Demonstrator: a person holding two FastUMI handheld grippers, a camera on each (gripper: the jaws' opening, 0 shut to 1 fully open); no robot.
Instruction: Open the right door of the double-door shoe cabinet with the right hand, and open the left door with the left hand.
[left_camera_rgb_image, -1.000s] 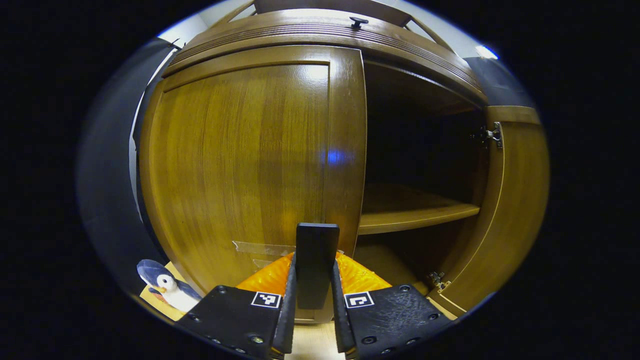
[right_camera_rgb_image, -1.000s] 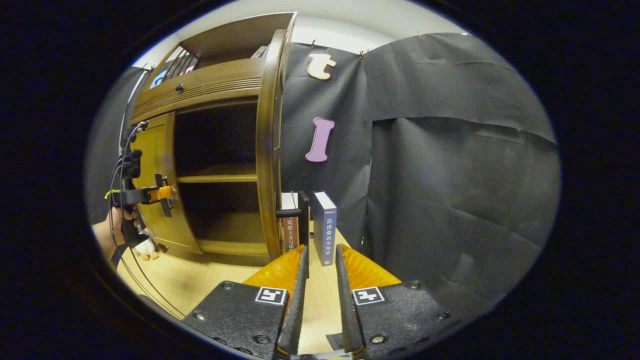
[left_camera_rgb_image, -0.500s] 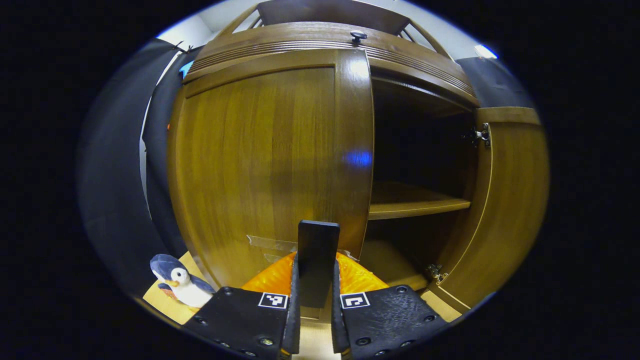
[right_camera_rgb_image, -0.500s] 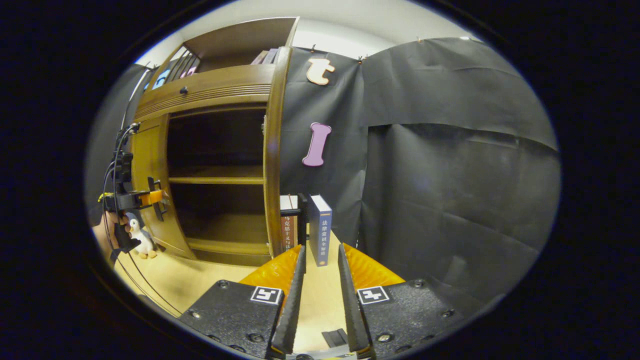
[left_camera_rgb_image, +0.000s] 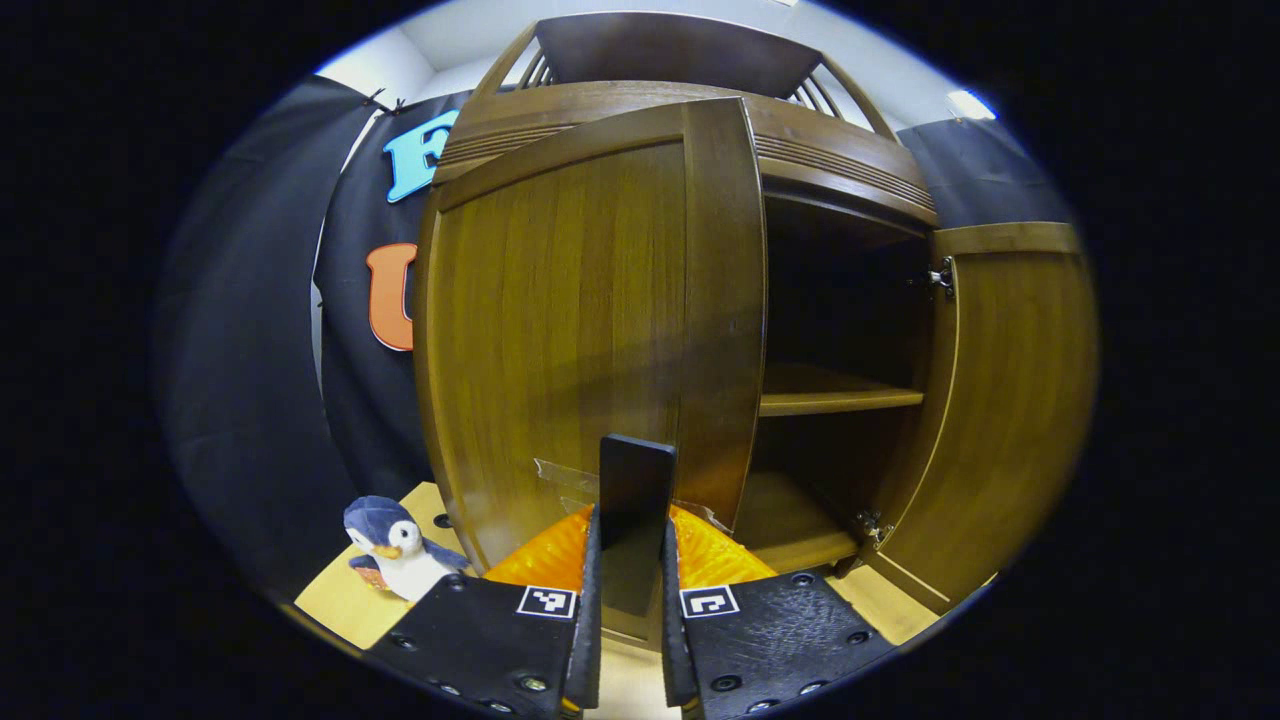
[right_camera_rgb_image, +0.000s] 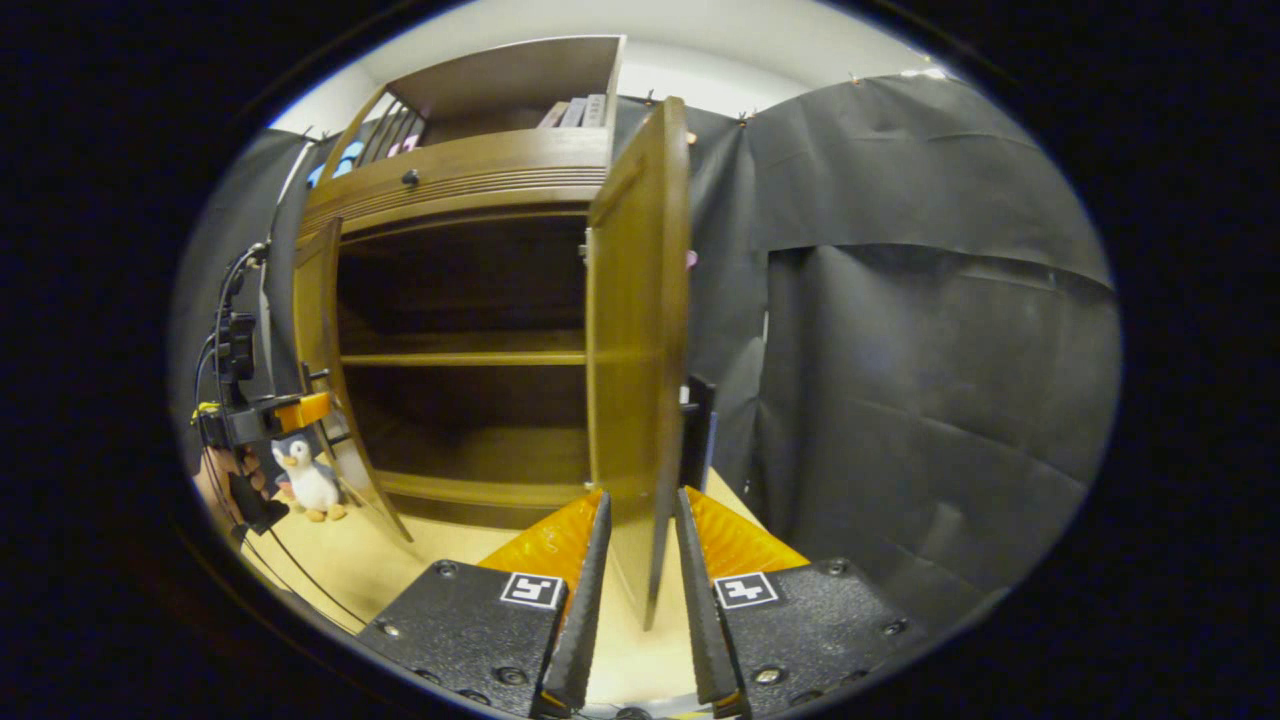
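Note:
The left door of the brown shoe cabinet stands partly open. Its black handle sits between my left gripper's fingers, which are shut on it. In the right gripper view that gripper and the hand holding it show at the far left door. The right door is swung wide open. My right gripper faces the right door's free edge from close by. Its fingers stand a narrow gap apart and hold nothing. The right door's black handle sticks out on the far side.
A plush penguin sits on the pale wooden floor left of the cabinet. Inside, a shelf crosses the dark cabinet. Black cloth walls the booth on the right. Books lie on the cabinet's upper shelf.
The left door has swung farther open with its handle in my left gripper. My right gripper has shifted, so the right door now lines up before its fingers and hides the standing books.

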